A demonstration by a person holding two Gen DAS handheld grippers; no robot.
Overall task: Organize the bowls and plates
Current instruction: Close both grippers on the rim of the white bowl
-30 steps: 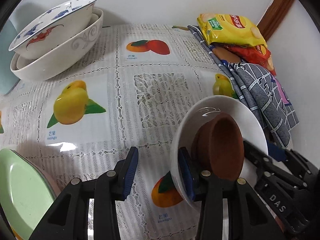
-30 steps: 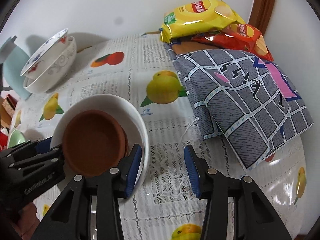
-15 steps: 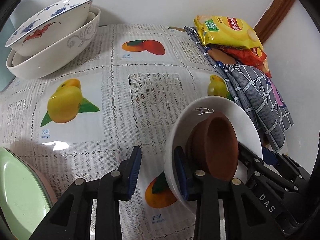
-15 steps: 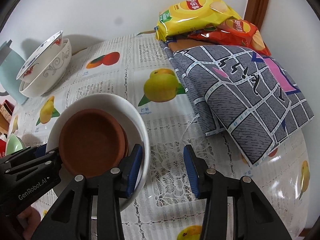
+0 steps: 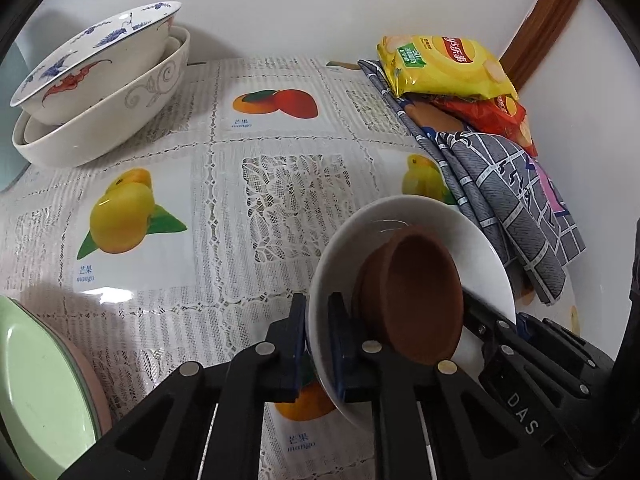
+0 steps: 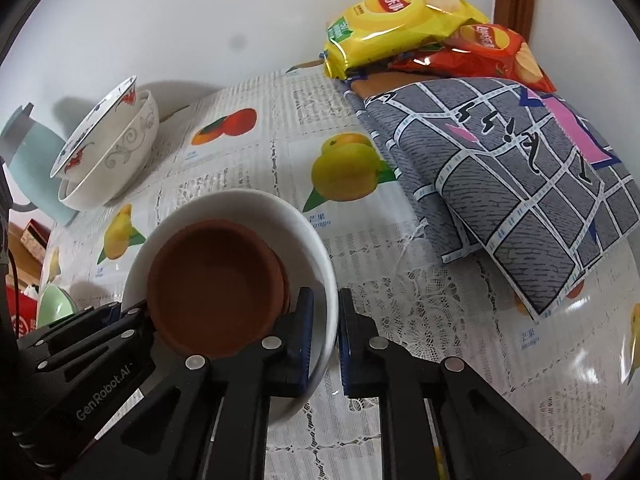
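My left gripper [image 5: 318, 340] and right gripper [image 6: 325, 336] have just closed, both pinching the white bowl [image 6: 316, 256] by opposite rims; brown dishes [image 6: 216, 288] nest inside, stacked bowls [image 5: 100, 92] at ten o'clock.

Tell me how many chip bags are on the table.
2. The yellow chip bag lies at the table's far end by the wall; the red chip bag sits partly beneath it, on the grey checked cloth. Others could be hidden underneath.
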